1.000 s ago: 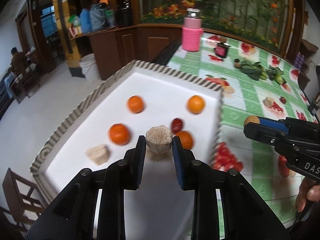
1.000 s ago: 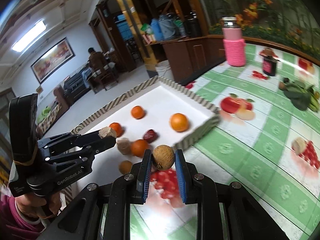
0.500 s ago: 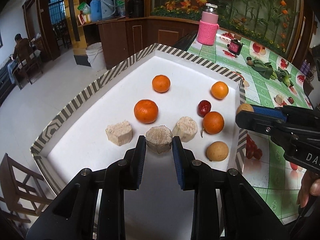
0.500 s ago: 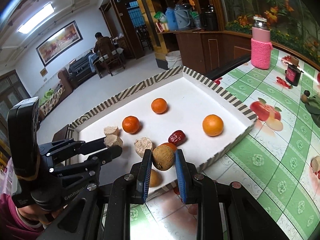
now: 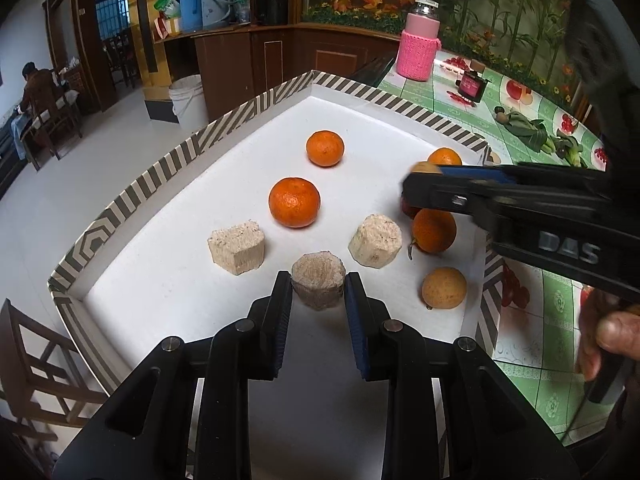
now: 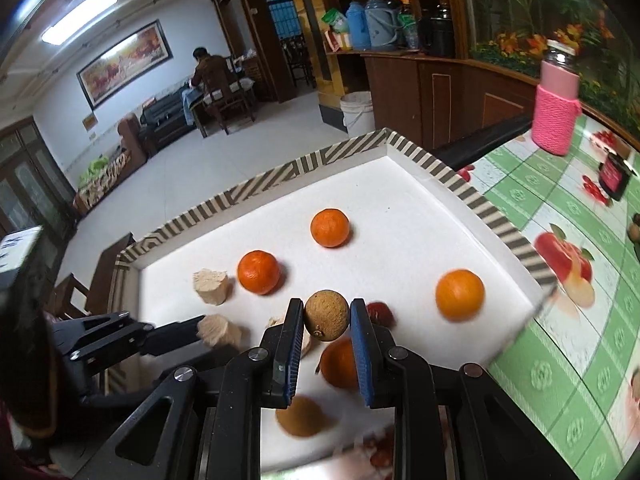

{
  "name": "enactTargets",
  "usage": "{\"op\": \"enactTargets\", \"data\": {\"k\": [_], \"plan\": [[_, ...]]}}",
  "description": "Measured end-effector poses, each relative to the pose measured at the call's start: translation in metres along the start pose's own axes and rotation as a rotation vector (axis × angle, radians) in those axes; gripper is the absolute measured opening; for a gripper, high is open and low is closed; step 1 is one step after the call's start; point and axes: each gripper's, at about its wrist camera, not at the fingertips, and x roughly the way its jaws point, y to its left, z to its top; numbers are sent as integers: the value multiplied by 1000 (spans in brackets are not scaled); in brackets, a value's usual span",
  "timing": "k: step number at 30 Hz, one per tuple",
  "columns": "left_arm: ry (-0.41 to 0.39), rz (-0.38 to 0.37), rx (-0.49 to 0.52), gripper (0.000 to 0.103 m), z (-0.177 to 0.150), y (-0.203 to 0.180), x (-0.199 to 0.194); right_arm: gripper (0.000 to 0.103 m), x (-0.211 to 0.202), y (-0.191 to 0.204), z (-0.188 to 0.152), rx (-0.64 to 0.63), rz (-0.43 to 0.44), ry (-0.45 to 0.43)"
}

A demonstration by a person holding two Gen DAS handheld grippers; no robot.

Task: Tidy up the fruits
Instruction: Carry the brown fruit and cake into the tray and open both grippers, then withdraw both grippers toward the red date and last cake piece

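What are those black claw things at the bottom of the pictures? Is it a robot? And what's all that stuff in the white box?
No robot: a person holds a pincer tool in each hand, and each tool has a small camera looking out along its two fingers. One picture comes from the left gripper, the other from the right gripper.

The left gripper pinches a pale cut chunk. The right gripper pinches a small round brown fruit.

Below them is a white tray with a striped rim on a table with a green fruit-patterned cloth. In the tray lie oranges, two more pale chunks, a small dark red fruit and another brown fruit.
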Motion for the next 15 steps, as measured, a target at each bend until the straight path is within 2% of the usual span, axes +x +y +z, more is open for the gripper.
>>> {"op": "enactTargets", "data": {"k": [11, 15], "plan": [[16, -1, -18, 26, -1, 6, 4, 22, 42, -3, 15, -15, -9, 63], [21, -15, -34, 27, -1, 8, 4, 24, 41, -2, 13, -21, -12, 60]]}}
